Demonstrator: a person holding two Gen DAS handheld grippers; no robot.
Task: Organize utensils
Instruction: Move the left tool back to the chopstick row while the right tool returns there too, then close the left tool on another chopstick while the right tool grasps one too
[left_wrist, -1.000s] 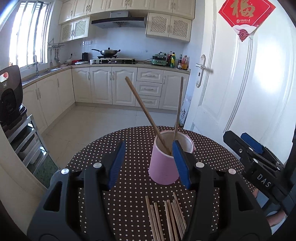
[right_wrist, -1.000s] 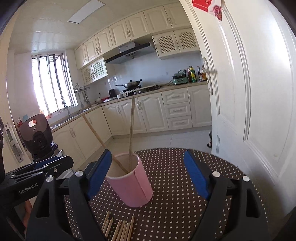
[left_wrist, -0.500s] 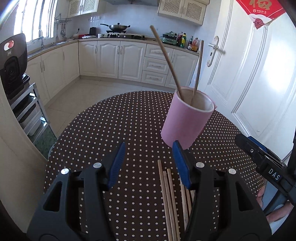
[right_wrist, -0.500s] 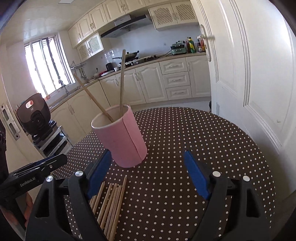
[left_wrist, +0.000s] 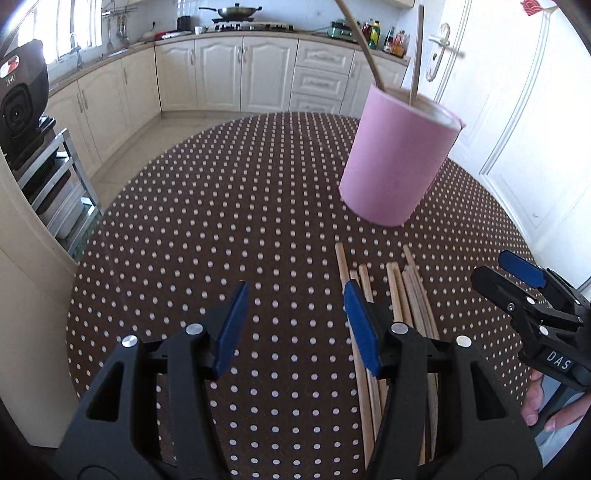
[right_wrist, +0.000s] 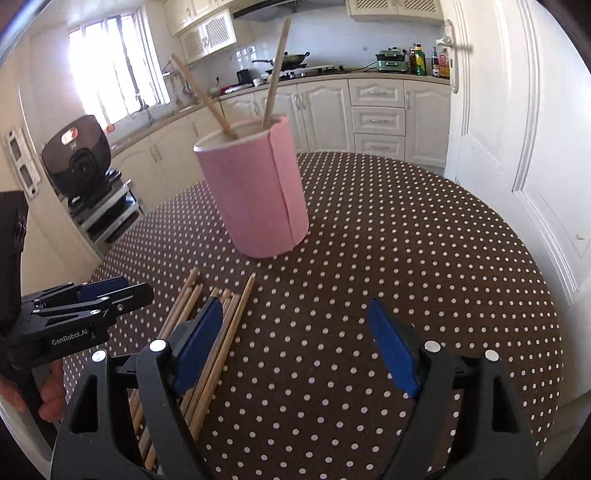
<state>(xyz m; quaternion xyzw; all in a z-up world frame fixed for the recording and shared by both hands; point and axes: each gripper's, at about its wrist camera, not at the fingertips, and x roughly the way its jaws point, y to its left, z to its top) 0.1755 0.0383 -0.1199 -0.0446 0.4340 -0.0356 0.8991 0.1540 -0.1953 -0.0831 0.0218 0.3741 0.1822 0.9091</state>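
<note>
Both grippers, left and right, have dropped toward the chopsticks at six o'clock of the pink cup, jaws apart and empty.

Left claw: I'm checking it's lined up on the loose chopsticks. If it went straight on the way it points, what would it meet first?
Probably the bare dotted tablecloth. The left claw stands open and empty, and the loose chopsticks lie off by its right finger, not between the two. Depth is hard to judge.
</note>
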